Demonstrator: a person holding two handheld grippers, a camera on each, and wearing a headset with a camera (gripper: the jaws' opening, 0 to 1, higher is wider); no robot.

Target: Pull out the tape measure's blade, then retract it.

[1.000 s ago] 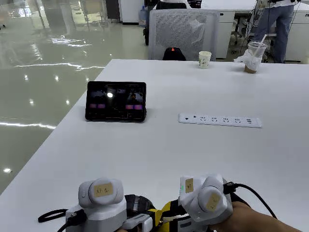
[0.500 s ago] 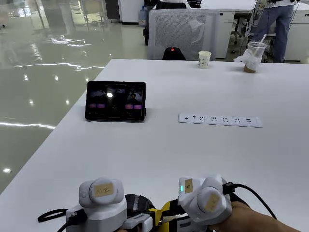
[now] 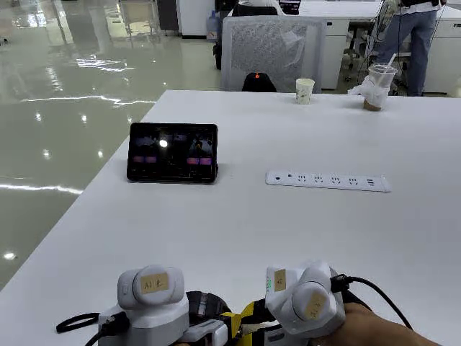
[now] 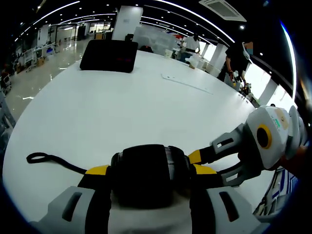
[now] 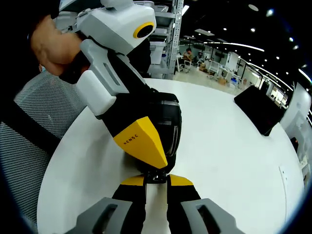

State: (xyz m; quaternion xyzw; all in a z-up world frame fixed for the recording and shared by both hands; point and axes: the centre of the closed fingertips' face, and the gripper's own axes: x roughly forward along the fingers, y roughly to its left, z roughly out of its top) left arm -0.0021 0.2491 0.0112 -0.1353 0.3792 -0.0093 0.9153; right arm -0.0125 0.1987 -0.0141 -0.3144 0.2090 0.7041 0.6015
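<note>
A black and yellow tape measure [image 4: 148, 175] sits at the near table edge, and my left gripper [image 4: 151, 170] is shut on its body from both sides. Its black wrist strap [image 4: 48, 160] trails off on the tabletop. My right gripper [image 5: 156, 180] faces the case [image 5: 146, 129] and is shut on the small blade tip at the case's mouth; no length of blade shows. In the head view the tape measure [image 3: 207, 304] lies between the left gripper [image 3: 204, 329] and the right gripper [image 3: 253, 326], both at the bottom edge.
On the white table [image 3: 238, 223] a dark tablet [image 3: 173, 151] stands at centre left and a white power strip [image 3: 328, 180] lies to its right. A paper cup [image 3: 305, 89] and a plastic cup [image 3: 379, 81] sit at the far edge, with a grey chair [image 3: 270, 50] behind.
</note>
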